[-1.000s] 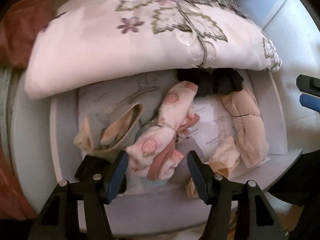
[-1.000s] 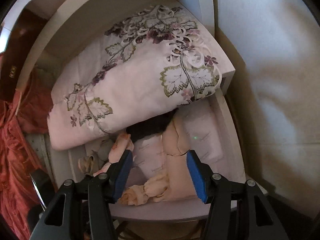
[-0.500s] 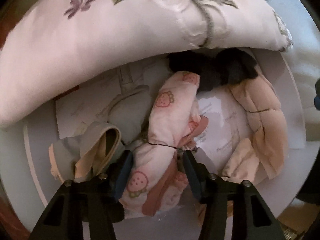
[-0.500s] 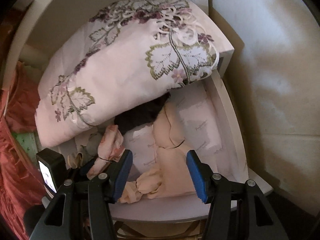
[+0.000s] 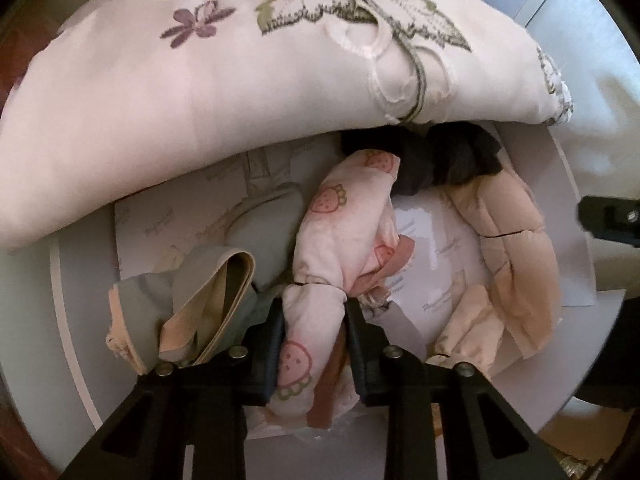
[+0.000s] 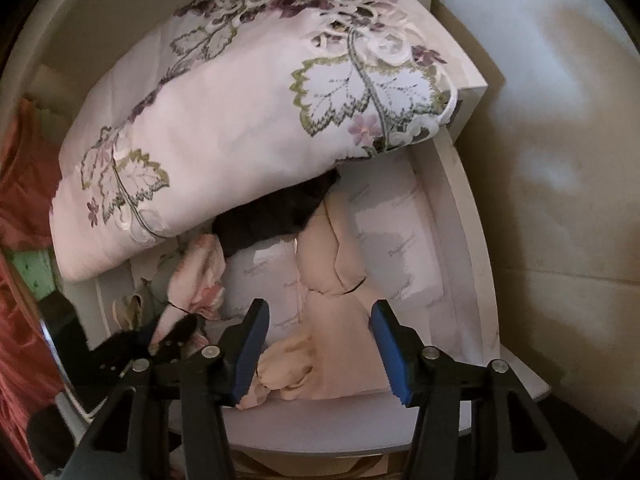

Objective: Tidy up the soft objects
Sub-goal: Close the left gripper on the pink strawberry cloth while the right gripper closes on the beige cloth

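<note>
Landmark: white drawer (image 5: 568, 184), open, lined with printed paper.
Grey cloth (image 5: 200, 300): left end of the drawer, crumpled.
Left gripper (image 5: 314, 328): its jaws have just been closing, and now both pads press on the strawberry cloth.
Strawberry cloth (image 5: 344, 236): middle of the drawer, just right of the grey cloth.
Black cloth (image 5: 444, 160): back of the drawer, half under the flowered pillow (image 5: 248, 80).
Peach cloth (image 6: 332, 256): right half of the drawer.
Right gripper (image 6: 318, 356): jaws apart, one each side of the peach cloth, not pressing it.
</note>
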The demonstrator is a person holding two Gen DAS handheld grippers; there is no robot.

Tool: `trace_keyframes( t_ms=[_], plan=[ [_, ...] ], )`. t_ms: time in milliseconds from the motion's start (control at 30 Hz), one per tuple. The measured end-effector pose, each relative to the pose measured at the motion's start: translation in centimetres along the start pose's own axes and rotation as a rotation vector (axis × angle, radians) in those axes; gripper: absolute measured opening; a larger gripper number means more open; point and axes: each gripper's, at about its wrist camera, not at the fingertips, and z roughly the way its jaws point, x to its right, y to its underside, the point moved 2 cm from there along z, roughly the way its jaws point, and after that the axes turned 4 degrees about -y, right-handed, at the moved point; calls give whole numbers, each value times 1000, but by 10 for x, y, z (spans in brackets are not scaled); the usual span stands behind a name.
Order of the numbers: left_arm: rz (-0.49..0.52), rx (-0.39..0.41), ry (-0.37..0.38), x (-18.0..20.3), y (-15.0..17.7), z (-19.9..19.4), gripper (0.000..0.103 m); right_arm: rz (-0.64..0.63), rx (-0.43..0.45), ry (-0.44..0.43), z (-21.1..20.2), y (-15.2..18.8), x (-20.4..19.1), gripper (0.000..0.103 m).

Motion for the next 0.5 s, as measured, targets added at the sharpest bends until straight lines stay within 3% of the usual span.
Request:
trace_keyframes(
  t_ms=[500],
  plan=[
    [-10,48,9,-6,9,-45,28,-35,-77,74,48,4,-1,54]
  ],
)
